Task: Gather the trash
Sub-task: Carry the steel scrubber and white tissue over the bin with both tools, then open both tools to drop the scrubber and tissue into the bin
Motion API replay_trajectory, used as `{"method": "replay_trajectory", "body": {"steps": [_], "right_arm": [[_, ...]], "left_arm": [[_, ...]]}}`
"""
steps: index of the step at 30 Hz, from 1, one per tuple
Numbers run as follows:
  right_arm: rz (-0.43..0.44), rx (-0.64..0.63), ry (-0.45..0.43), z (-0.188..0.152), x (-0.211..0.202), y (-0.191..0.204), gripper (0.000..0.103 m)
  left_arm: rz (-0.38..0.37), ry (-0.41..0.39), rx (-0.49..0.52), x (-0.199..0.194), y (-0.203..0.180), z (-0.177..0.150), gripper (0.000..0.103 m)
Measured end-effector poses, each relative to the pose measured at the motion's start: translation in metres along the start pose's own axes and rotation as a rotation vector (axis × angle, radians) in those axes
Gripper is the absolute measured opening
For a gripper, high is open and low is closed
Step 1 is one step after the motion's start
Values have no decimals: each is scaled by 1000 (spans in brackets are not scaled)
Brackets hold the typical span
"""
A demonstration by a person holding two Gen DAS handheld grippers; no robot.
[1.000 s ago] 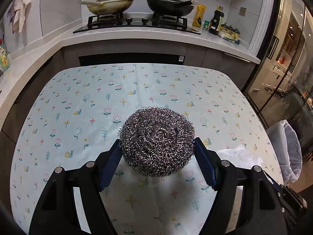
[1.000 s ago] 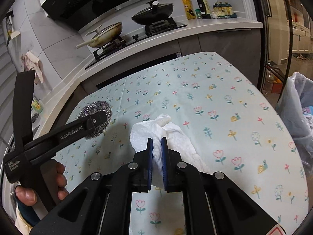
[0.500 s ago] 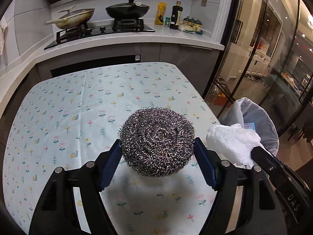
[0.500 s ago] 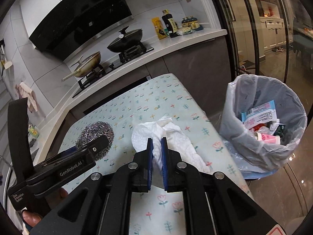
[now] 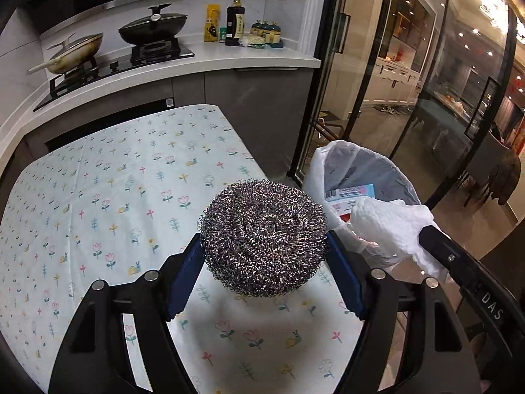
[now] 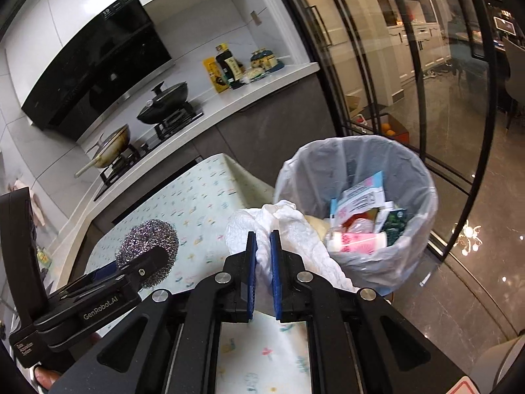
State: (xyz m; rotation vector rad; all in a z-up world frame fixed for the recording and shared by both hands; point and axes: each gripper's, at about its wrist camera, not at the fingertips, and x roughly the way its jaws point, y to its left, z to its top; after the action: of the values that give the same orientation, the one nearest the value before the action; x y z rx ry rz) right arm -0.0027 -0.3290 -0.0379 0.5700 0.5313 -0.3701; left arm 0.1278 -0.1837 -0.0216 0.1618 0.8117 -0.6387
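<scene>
Between the blue pads of the left gripper [image 5: 264, 272], a round steel-wool scourer [image 5: 264, 238] is clamped at its two sides, the jaws standing wide to span it. Below this gripper lies the table [image 5: 108, 177], covered by a pale cloth printed with small flowers and snails; the scourer is held clear of the cloth, above the table's near corner.

Ahead and to the right of the left gripper stands the trash bin [image 5: 370, 167], lined with a translucent bag and already holding packets and wrappers. Beside the scourer on that same side, the black finger of the right gripper [image 6: 263, 262] enters the left wrist view, carrying a crumpled white paper towel [image 5: 390, 226].

Seen from the right wrist, the right gripper is nearly closed, its pads pinching a fold of the paper towel [image 6: 285, 229], whose loose bulk spills forward and to either side of the fingers. Directly ahead and slightly right of these fingertips is the open mouth of the trash bin [image 6: 423, 177], with the towel's front edge overlapping the bin's near rim in this view. To the left of the right gripper the left gripper [image 6: 144, 256] appears with the scourer [image 6: 147, 236] at its tip, over the table [image 6: 203, 197].

Beyond both grippers runs a white counter [image 5: 229, 59] bearing a hob with two pans [image 5: 152, 28] and several bottles [image 5: 235, 21].
</scene>
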Motion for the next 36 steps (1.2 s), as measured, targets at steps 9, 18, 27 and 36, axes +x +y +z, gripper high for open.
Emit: {"method": "replay_trajectory", "body": {"steps": [9, 18, 27, 36], "right_arm": [[-31, 24, -24, 12, -11, -38, 8], [-58, 19, -35, 29, -1, -62, 8], [-92, 28, -12, 47, 32, -85, 8], [-115, 60, 40, 54, 73, -103, 10]], "left_arm": [[-39, 25, 49, 14, -41, 4, 70], [-60, 41, 93, 37, -74, 11, 70], [-107, 85, 126, 81, -99, 29, 70], [-127, 132, 126, 121, -111, 38, 75]]}}
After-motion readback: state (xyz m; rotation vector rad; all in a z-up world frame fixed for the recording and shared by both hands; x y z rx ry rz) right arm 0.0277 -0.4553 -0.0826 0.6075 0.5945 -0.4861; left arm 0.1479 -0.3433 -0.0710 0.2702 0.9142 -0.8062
